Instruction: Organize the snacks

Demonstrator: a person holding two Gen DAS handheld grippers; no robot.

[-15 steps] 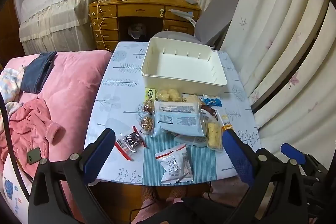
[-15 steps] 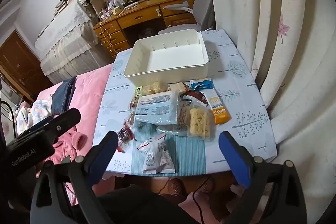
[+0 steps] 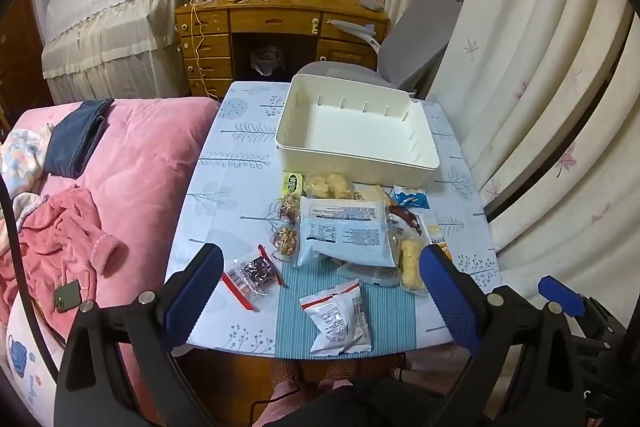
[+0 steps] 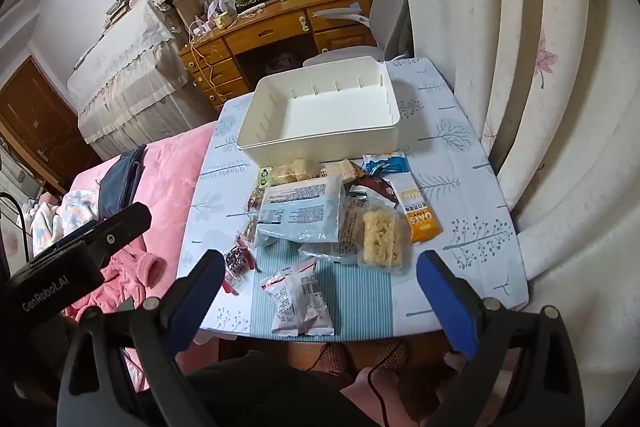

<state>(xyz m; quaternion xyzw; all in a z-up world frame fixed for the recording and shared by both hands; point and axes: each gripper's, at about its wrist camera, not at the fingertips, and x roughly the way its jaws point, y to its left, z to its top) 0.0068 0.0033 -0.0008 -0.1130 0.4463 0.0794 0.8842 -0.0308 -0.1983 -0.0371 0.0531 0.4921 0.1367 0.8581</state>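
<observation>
Left wrist: left gripper [image 3: 320, 291] hovering, jaws apart, over light, crinkly snack packets [image 3: 344, 237] lying before the empty white bin [image 3: 356, 163] | Right wrist: right gripper [image 4: 318, 297] jaws apart; nearest white packet [image 4: 298, 301] looking soft, best pinched at its sealed edge.

1. Several packets are largely covered by the large pale-blue packet [image 3: 344, 235] near the table's middle.
2. Print on the white packet [image 4: 300, 301] at the table's near edge is too small to be read.
</observation>
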